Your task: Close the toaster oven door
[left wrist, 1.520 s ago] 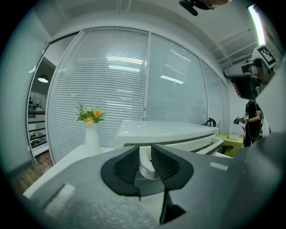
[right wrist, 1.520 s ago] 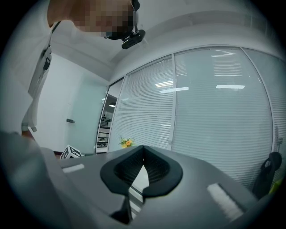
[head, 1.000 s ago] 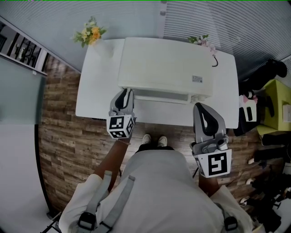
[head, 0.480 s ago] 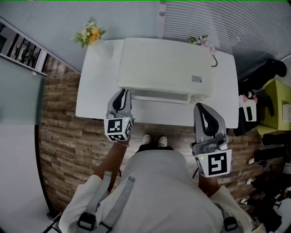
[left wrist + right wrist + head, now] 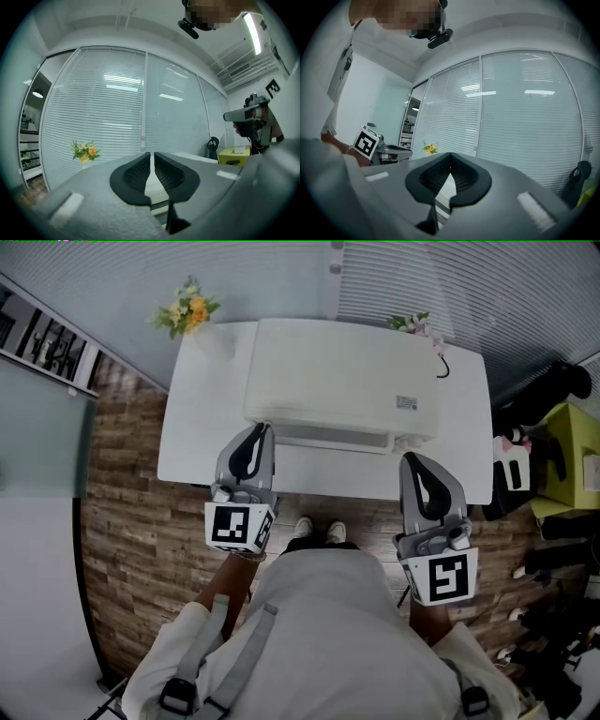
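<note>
The white toaster oven (image 5: 342,381) stands on a white table (image 5: 192,442). Its front edge with the handle strip (image 5: 328,437) faces me, and no door leaf lies out over the table. My left gripper (image 5: 253,439) is over the table just in front of the oven's left corner, apart from it. In the left gripper view its jaws (image 5: 152,157) are closing, with a narrow gap and nothing between them. My right gripper (image 5: 414,465) hovers at the table's front edge, right of the oven's front. Its jaws (image 5: 450,157) meet at the tips and hold nothing.
Yellow flowers (image 5: 185,307) stand at the table's back left corner and pale pink ones (image 5: 417,324) behind the oven at the right. A yellow-green cabinet (image 5: 572,456) is at the far right. Wooden floor (image 5: 122,521) surrounds the table, and my shoes (image 5: 317,529) are at its front.
My left gripper has drawn back from the oven's front toward my body, and its marker cube now sits lower in the head view. The right gripper has stayed where it was.
</note>
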Action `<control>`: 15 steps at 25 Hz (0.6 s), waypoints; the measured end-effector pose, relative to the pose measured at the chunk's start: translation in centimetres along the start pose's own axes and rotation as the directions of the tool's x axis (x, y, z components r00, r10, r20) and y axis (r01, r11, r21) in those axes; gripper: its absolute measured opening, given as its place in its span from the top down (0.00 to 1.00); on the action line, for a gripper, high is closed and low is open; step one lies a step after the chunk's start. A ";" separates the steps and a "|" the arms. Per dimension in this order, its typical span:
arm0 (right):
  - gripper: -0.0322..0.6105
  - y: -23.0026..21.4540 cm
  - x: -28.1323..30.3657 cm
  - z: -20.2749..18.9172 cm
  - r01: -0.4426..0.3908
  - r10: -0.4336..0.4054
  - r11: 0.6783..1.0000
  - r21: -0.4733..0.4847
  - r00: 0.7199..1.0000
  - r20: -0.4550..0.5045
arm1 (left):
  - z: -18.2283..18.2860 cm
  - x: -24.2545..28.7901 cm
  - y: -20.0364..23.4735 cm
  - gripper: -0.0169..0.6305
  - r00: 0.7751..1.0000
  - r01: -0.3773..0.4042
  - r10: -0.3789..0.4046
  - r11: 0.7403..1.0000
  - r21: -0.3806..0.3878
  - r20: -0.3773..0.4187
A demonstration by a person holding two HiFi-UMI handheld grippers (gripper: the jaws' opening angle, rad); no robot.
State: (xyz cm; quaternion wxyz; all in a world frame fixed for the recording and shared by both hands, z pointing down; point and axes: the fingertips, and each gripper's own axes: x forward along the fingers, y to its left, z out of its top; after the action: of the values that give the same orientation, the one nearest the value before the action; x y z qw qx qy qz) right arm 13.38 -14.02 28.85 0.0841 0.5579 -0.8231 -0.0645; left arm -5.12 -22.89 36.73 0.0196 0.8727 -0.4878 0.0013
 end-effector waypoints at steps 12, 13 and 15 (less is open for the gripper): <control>0.94 0.4 -0.3 1.1 -0.005 0.004 1.000 0.009 1.000 0.019 | 8.2 -2.5 -4.9 0.97 0.987 0.109 -0.111 0.994 0.028 0.117; 0.94 0.4 -0.4 1.1 -0.005 0.005 1.000 0.012 1.000 0.016 | 8.5 -2.6 -5.1 0.97 0.985 0.114 -0.117 0.993 0.033 0.125; 0.94 0.5 -0.4 1.1 -0.007 0.007 1.000 0.010 1.000 0.011 | 8.8 -2.8 -5.5 0.97 0.983 0.125 -0.130 0.991 0.040 0.131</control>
State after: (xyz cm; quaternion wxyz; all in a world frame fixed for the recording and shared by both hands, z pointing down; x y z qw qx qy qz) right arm 12.84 -13.41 27.89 0.0768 0.5552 -0.8258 -0.0631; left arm -2.05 -17.93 27.68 -0.0267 0.9005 -0.4311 -0.0504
